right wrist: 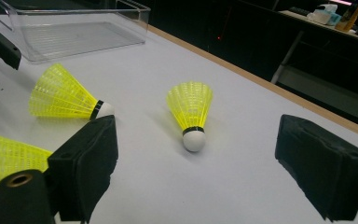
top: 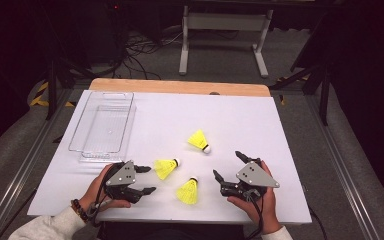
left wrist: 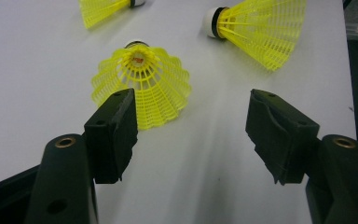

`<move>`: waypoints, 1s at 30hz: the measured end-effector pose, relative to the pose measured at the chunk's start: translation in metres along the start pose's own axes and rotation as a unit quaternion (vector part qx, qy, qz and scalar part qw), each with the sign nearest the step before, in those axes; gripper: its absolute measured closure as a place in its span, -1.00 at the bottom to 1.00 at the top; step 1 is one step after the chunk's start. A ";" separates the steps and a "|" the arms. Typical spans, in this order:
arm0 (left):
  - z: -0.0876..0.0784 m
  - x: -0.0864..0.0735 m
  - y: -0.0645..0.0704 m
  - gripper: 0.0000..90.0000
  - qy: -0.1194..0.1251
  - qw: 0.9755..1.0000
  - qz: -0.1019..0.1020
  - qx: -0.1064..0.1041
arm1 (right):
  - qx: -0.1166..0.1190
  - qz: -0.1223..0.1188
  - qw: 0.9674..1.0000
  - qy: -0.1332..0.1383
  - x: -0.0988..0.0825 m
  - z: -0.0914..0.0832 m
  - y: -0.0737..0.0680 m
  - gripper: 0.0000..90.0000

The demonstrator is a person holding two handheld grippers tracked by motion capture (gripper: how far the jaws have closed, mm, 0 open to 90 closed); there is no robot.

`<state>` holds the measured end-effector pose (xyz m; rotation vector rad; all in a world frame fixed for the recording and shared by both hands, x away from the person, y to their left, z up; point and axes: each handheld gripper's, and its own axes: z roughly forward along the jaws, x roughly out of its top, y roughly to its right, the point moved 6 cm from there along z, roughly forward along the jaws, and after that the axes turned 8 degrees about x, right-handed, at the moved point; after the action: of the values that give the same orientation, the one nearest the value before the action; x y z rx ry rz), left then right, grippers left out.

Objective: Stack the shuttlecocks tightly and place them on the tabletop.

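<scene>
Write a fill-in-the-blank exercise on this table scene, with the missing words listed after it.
1. The number of yellow shuttlecocks lying on the white table is ____.
2. The clear plastic tray holds ____.
3. The shuttlecock nearest the left gripper is the left shuttlecock, and it lies on its ____.
4. The jaws of the right gripper stand ____, with nothing between them.

Missing words: three; nothing; side; open

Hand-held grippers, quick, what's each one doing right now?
Left hand-held gripper: open, holding nothing, a yellow shuttlecock just ahead.
Right hand-held gripper: open, holding nothing.
</scene>
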<state>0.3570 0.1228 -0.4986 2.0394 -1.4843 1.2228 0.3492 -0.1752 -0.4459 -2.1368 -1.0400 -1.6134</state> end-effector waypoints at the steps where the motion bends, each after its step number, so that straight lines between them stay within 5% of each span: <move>1: 0.003 0.000 0.000 -0.22 -0.006 1.000 -0.002 0.002 | 0.000 0.000 1.000 0.000 0.000 0.000 0.000 -0.69; 18: 0.044 0.007 0.000 0.36 -0.056 0.998 -0.019 0.002 | -0.003 0.001 1.000 -0.009 -0.004 0.001 0.003 -0.67; 25: 0.050 0.007 -0.002 0.55 -0.064 0.998 -0.022 0.012 | -0.004 0.002 1.000 -0.009 -0.004 0.001 0.004 -0.66; 30: 0.048 0.008 -0.006 0.85 -0.057 0.998 -0.023 0.018 | -0.003 0.000 1.000 -0.012 -0.004 0.002 0.003 -0.66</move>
<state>0.3843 0.0873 -0.5189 2.1881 -1.4660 1.1387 0.3523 -0.1783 -0.4498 -2.1655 -1.0422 -1.5968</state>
